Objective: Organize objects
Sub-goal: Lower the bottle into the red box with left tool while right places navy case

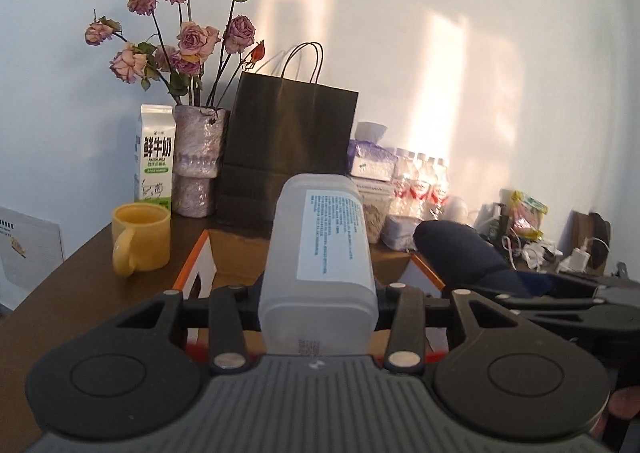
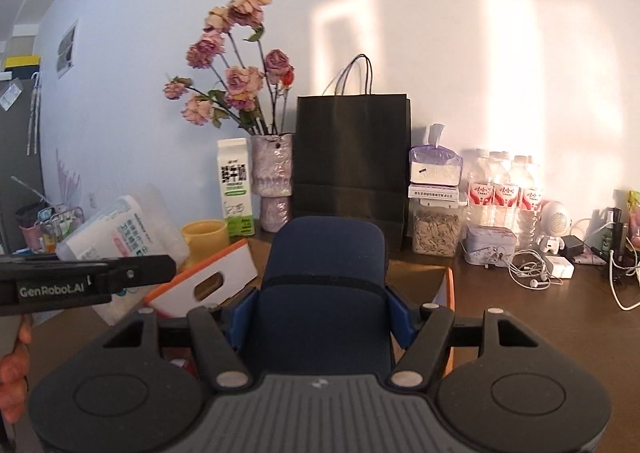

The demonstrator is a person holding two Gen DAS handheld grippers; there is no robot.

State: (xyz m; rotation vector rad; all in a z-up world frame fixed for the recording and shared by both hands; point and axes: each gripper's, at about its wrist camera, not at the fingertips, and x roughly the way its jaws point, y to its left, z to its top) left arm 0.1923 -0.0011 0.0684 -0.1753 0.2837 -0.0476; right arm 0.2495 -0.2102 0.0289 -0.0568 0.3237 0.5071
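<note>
Our left claw [image 1: 318,317] grips a frosted plastic container [image 1: 320,253], our right claw [image 2: 320,317] a navy case [image 2: 326,277]; either could slip into the cardboard box [image 1: 236,253] at six o'clock if we tilt.

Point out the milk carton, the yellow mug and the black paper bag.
milk carton [image 1: 155,157]: left wrist view, on its printed front face.
yellow mug [image 1: 142,241]: left wrist view, on the outer wall below the rim.
black paper bag [image 2: 352,157]: right wrist view, on the middle of its front panel.
</note>
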